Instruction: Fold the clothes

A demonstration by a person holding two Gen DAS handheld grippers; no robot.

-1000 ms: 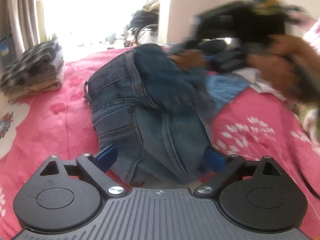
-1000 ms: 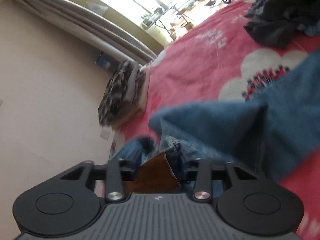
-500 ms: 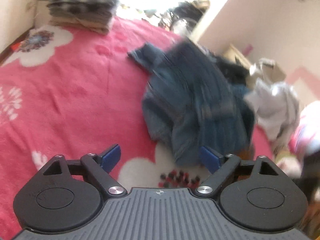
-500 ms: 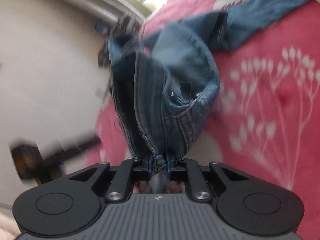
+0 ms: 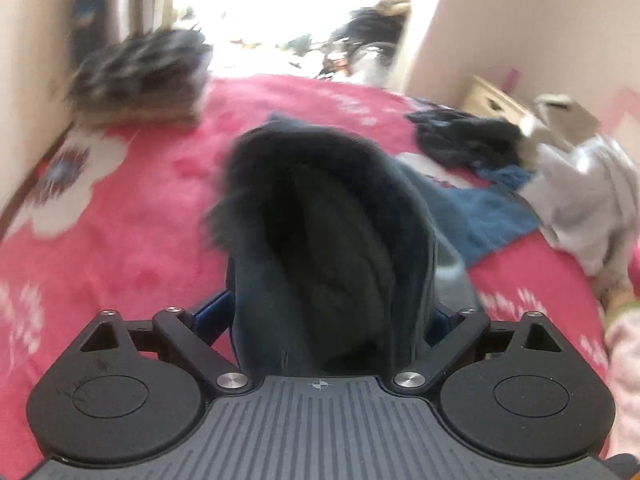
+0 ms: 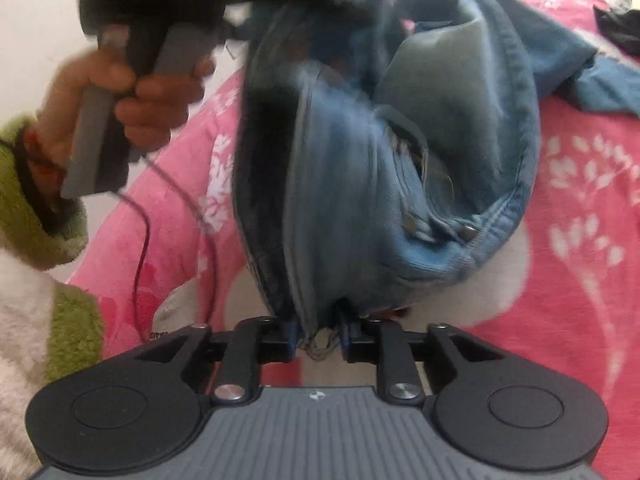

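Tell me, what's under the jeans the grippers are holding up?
Under the jeans lies the pink flowered blanket, showing all around them. A blue cloth spreads behind them. Whatever sits directly beneath the hanging denim is covered from view.

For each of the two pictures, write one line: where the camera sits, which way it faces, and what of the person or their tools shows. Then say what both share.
Left wrist: on the left gripper, facing down and forward across the pink blanket toward a bright window; jeans fill the gap between its wide-set fingers.
Right wrist: on the right gripper, facing down at the jeans bunched between its fingers; the person's left hand and green sleeve show.
Shared: jeans and blanket.
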